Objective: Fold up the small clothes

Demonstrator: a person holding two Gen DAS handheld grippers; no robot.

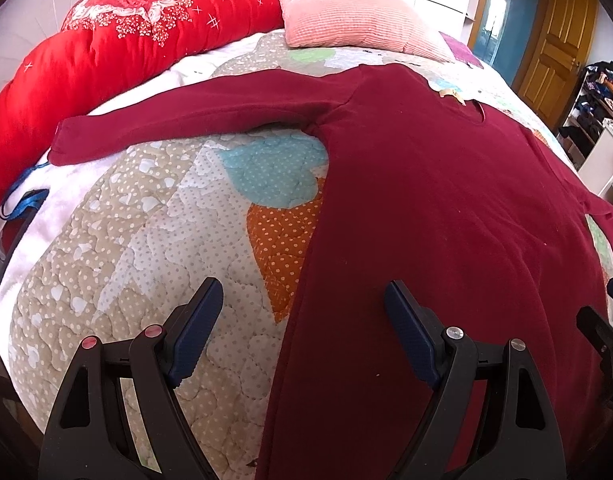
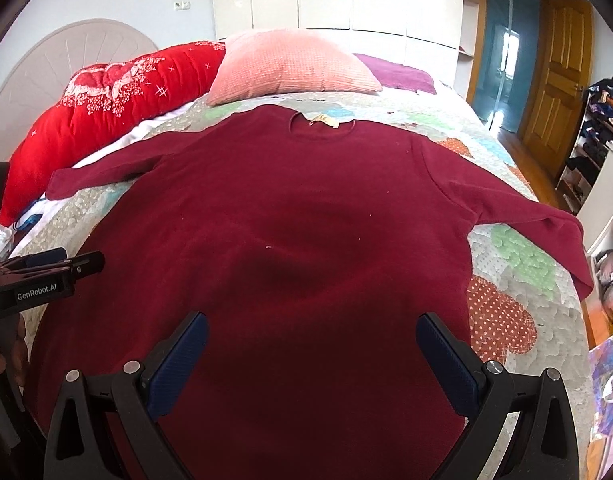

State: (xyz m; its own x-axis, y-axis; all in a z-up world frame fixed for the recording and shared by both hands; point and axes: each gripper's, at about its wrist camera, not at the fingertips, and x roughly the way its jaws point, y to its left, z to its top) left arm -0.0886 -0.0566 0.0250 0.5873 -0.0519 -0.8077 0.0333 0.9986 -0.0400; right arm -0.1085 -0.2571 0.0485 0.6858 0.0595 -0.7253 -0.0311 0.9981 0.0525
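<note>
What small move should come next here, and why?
Probably lower the left gripper onto the sweater's near left edge and close. The sweater lies flat and unfolded on the quilt, sleeves spread; both sets of jaws stand open, holding nothing.

My right gripper [image 2: 312, 354], jaws wide apart, hovers over the near sweater [image 2: 290, 216] spread flat on the bed [image 2: 518, 264].

From low and close over the bed [image 1: 106, 280], the left wrist view is aimed past its fingers [image 1: 198, 328] at the sweater's [image 1: 446, 220] left edge. The right view is centred between its fingers [image 2: 178, 364]; sweater, pillow [image 2: 290, 64] and headboard are shared.
</note>
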